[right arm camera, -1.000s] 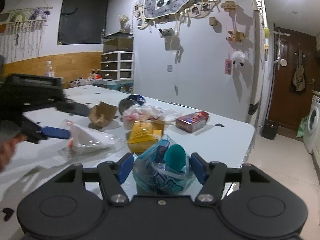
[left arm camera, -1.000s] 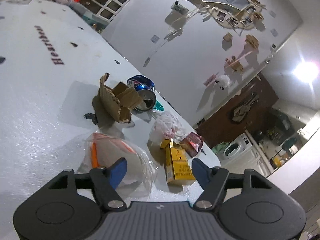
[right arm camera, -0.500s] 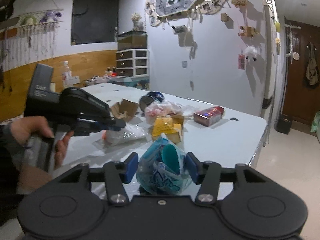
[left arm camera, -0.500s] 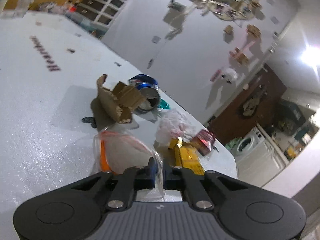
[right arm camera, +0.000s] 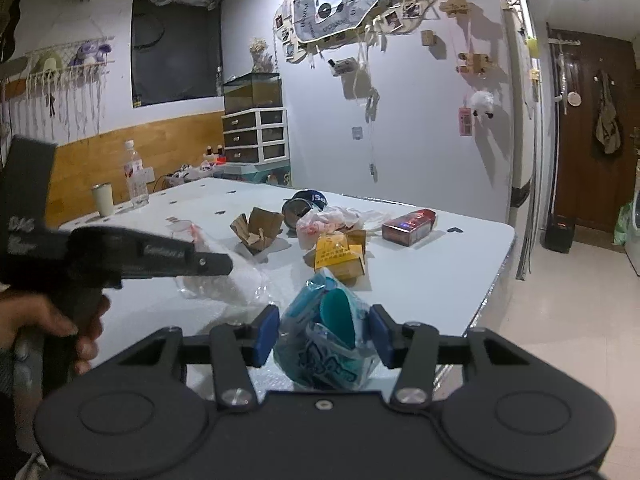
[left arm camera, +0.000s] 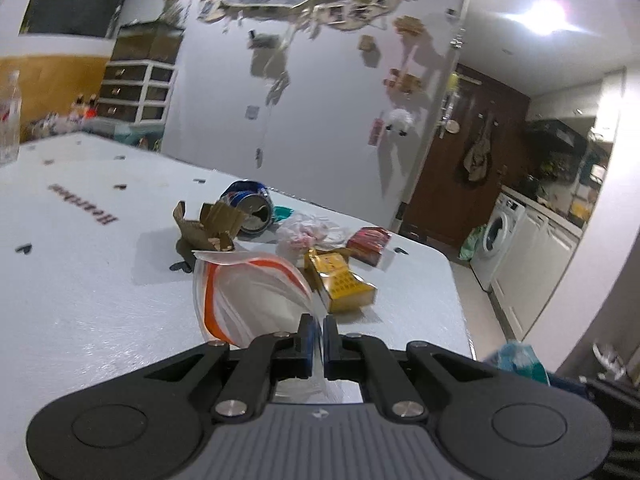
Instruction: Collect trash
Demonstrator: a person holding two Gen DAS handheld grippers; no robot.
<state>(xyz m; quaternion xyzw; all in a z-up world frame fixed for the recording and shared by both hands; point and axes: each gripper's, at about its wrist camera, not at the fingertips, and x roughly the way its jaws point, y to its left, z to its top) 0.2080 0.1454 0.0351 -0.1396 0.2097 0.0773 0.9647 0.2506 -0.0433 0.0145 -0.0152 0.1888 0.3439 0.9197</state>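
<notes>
1. The left gripper (left arm camera: 319, 330) is clamped on the edge of a clear zip bag (left arm camera: 248, 296) with an orange seal strip, which hangs just above the white table (left arm camera: 80, 288).
2. The right gripper (right arm camera: 324, 332) has a crumpled blue wrapper (right arm camera: 324, 344) between its pads; the pads press its sides.
3. The remaining trash clusters toward the table's far right corner: a torn cardboard box (left arm camera: 208, 228), a blue can (left arm camera: 250, 208) on its side, a yellow carton (left arm camera: 340, 284) and a red pack (left arm camera: 368, 244).
4. The table's left stretch lies bare; past its right edge the floor (right arm camera: 560, 308) is open.
</notes>
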